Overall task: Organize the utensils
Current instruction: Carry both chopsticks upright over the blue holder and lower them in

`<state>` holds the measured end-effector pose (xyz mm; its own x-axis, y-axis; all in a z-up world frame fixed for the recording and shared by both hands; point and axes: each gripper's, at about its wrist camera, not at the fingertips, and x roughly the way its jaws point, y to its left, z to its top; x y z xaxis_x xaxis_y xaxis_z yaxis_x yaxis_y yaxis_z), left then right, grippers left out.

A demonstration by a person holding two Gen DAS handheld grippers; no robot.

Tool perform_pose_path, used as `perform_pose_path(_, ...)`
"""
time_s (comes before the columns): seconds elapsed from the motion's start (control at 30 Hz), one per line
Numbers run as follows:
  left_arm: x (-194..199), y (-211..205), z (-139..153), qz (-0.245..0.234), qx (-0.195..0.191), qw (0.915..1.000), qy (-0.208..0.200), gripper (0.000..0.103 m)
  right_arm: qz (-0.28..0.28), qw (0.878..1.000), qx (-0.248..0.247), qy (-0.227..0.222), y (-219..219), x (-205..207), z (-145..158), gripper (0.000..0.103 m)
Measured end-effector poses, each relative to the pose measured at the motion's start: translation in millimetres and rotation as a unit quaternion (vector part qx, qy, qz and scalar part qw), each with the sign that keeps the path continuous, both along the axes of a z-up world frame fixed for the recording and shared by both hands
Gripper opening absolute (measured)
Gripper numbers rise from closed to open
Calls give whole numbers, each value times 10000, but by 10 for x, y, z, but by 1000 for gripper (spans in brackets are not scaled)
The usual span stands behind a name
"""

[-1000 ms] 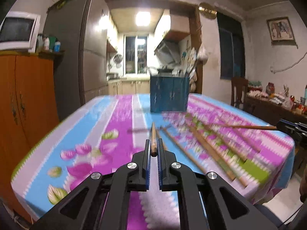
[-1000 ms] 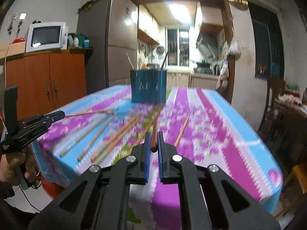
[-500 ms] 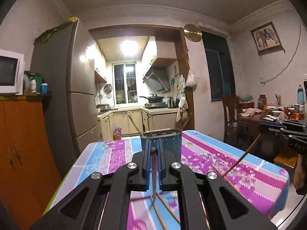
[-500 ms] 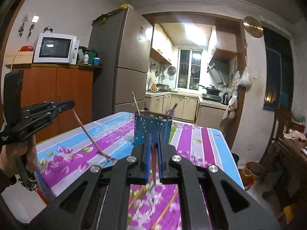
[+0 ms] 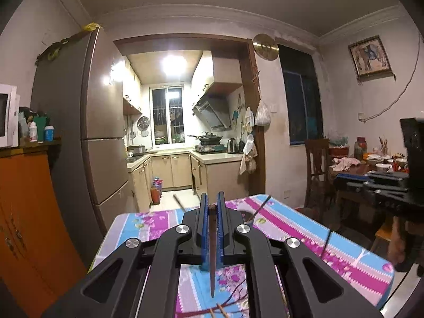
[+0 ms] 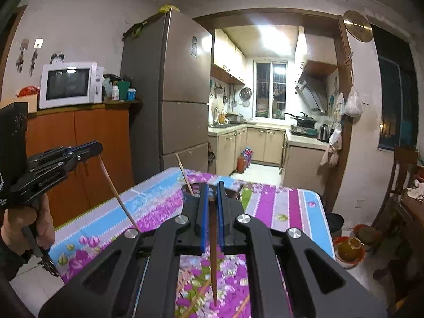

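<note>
My left gripper (image 5: 211,203) is shut on a wooden chopstick (image 5: 212,254) that hangs tip-down between the jaws, above the floral tablecloth (image 5: 296,235). My right gripper (image 6: 212,193) is shut on a second chopstick (image 6: 213,259), also hanging tip-down. The blue utensil holder (image 6: 192,189) is mostly hidden behind both grippers; a chopstick (image 6: 184,172) sticks up out of it. The right wrist view shows the left gripper (image 6: 90,149) at left with its chopstick (image 6: 119,201) slanting down. The left wrist view shows the right gripper (image 5: 344,182) at far right.
Loose chopsticks (image 6: 242,306) lie on the tablecloth under the grippers. An orange cabinet (image 6: 79,145) with a microwave (image 6: 70,84) and a tall fridge (image 6: 169,92) stand left of the table. A wooden chair (image 5: 316,164) and a cluttered side table (image 5: 371,164) stand right.
Both grippers have risen and tilted up, each lifting its chopstick off the table from lying flat to hanging tip-down. The utensil holder has dropped behind the fingers in both views.
</note>
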<state>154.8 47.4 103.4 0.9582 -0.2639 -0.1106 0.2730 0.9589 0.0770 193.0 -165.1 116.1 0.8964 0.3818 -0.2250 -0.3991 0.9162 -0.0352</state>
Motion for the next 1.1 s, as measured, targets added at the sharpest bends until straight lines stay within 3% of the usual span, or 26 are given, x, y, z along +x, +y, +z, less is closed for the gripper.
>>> perform_pose_path(0.4, 550, -171, 937, -38, -129, 9997, -194, 8, 65, 9983, 342, -477, 51, 585, 1079, 5)
perform_pose_path(0.57, 903, -224, 1154, 71, -133, 9997, -205, 8, -39, 9977, 411, -538, 65, 994, 1386, 5)
perform_pose_path(0.8, 1442, -292, 1122, 107, -149, 9998, -30, 8, -100, 9986, 382, -360, 157, 1554, 1358, 5)
perform_pose_path(1.1, 1980, -365, 771, 87, -99, 9992, 384, 8, -53, 9992, 392, 50, 243, 1970, 944, 5)
